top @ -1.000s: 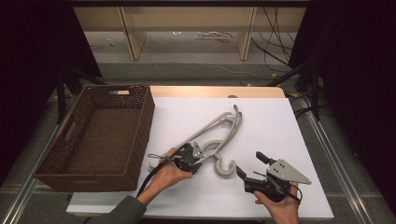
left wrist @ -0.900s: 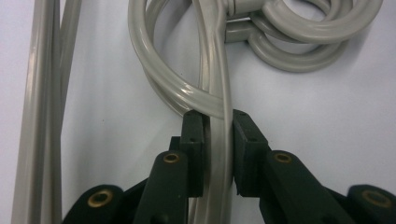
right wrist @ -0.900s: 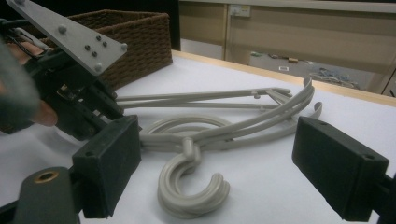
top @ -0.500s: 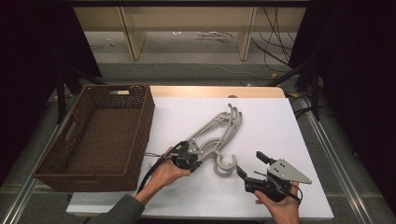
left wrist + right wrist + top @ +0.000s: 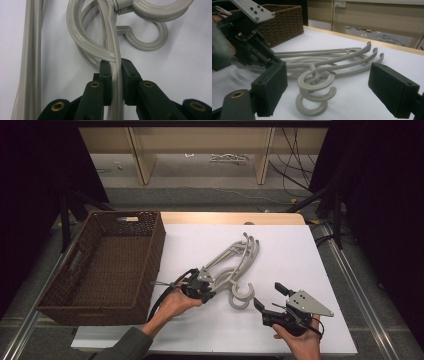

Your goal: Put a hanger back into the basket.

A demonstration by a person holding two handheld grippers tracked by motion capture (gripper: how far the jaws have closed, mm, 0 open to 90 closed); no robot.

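A bundle of grey plastic hangers (image 5: 235, 265) lies on the white tabletop (image 5: 290, 250), just right of the middle, its arms fanned toward the far edge and its hooks (image 5: 240, 295) curled toward the person. In the right claw view at least 3 arm tips and 3 stacked hooks can be counted.

The left claw (image 5: 209, 289) sits at the near left end of the bundle. In the left claw view its 2 black jaws are closed on 1 thin hanger arm (image 5: 115, 75), which runs straight up between the pads, with a looped hook crossing just beyond the jaw tips. A second hanger's arm (image 5: 30, 50) lies to the left of the jaws, apart from them.

The right claw (image 5: 270, 296) rests in the person's hand near the front right of the tabletop, just beside the hooks but not touching them. In its own view the 2 jaws stand wide apart and hold nothing, with the hooks (image 5: 315, 92) between and beyond them.

A brown wicker basket (image 5: 150, 255) stands at the left edge of the tabletop, apart from the hangers.

No brand, label or readable writing can be made out on any of these.
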